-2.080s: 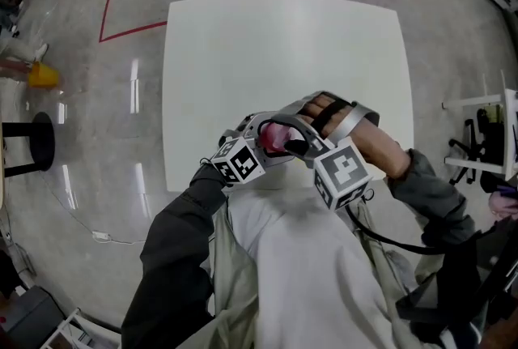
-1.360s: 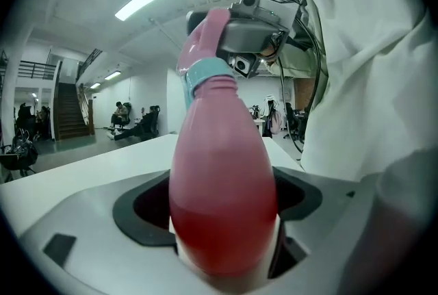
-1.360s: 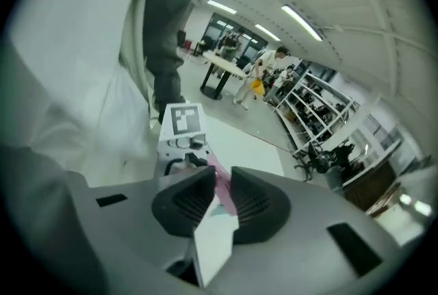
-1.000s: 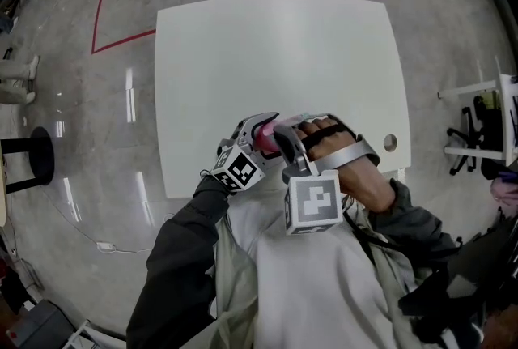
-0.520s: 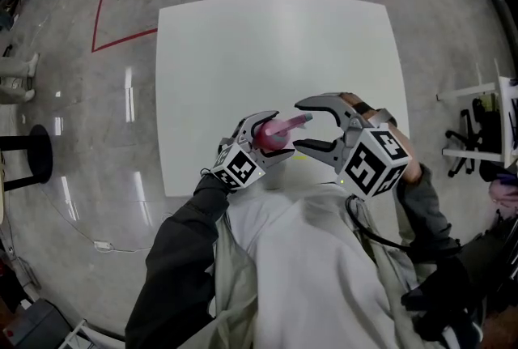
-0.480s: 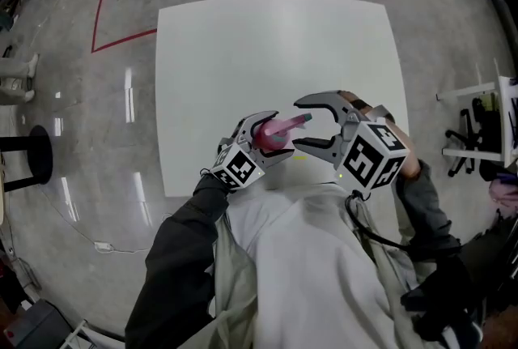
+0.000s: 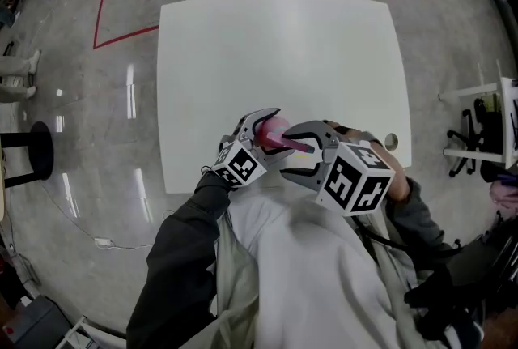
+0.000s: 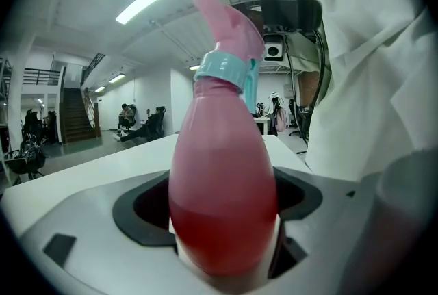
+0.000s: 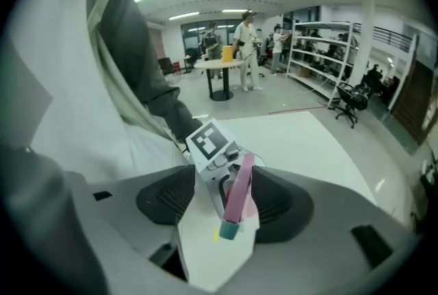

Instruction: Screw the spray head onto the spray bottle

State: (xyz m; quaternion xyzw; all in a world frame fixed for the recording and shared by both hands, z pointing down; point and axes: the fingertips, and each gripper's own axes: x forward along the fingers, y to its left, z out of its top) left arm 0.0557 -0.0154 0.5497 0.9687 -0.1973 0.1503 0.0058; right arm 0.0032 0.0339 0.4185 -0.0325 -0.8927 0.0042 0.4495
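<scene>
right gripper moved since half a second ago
Yes: the right gripper shifted left, toward the table's near edge; jaws have just been opening, spray head between them.

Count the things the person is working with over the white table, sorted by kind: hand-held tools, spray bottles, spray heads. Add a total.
tools: 2 (left tool, right tool)
spray bottle: 1
spray head: 1
Total: 4

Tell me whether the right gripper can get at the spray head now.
Probably yes. The right gripper has just been opening its jaws; they stand apart with the spray head between them, nothing blocking. The left gripper holds the bottle.
</scene>
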